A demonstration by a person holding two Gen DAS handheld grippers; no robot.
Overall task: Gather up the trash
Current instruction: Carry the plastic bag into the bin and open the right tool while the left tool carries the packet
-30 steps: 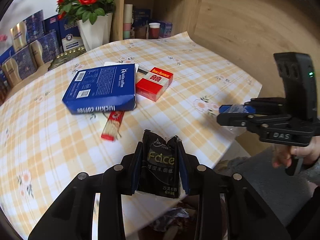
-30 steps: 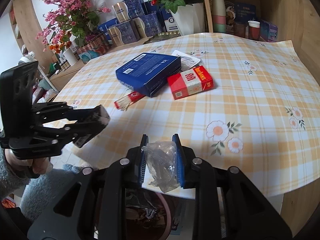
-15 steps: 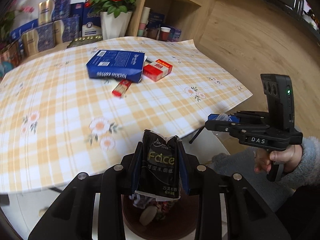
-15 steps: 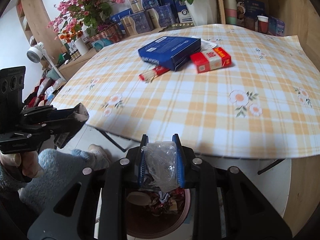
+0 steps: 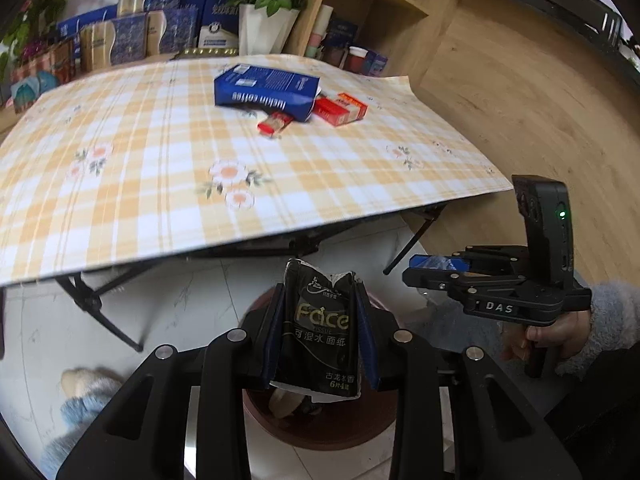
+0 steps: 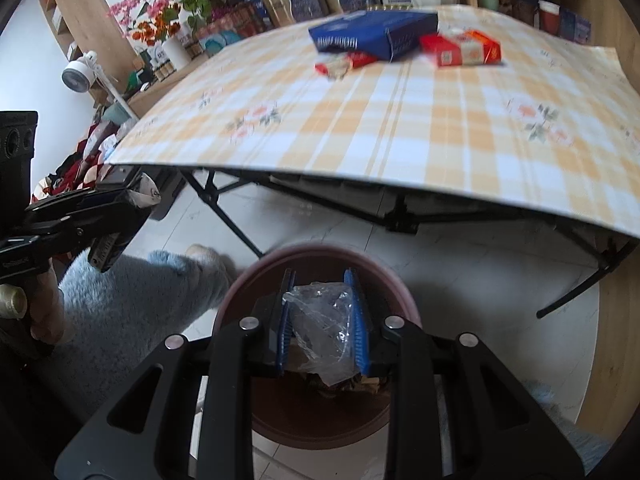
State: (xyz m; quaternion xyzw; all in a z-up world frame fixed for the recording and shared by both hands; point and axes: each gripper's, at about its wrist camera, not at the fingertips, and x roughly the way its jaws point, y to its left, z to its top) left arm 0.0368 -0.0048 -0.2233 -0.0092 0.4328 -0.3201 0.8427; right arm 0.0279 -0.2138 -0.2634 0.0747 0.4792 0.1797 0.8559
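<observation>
My left gripper (image 5: 320, 320) is shut on a black "Face" tissue packet (image 5: 322, 328) and holds it over a brown-pink trash bin (image 5: 320, 428) on the floor. My right gripper (image 6: 322, 320) is shut on a crumpled clear plastic wrapper (image 6: 324, 332), also above the bin (image 6: 240, 280), which holds some trash. The right gripper also shows at the right of the left wrist view (image 5: 416, 270); the left one shows at the left of the right wrist view (image 6: 136, 200). On the table lie a blue box (image 5: 266, 90), a red cigarette pack (image 5: 340, 109) and a small red wrapper (image 5: 274, 123).
The folding table with a yellow plaid cloth (image 5: 160, 168) overhangs beyond the bin, its black legs (image 5: 100, 312) close by. Shelves, boxes and a flower vase (image 5: 266, 32) stand behind it. My blue fuzzy slippers (image 6: 180, 276) rest beside the bin on white tile.
Both grippers have drawn back from the table and dropped below its edge, carrying the tissue packet and the plastic wrapper over the bin. Both stay shut.
</observation>
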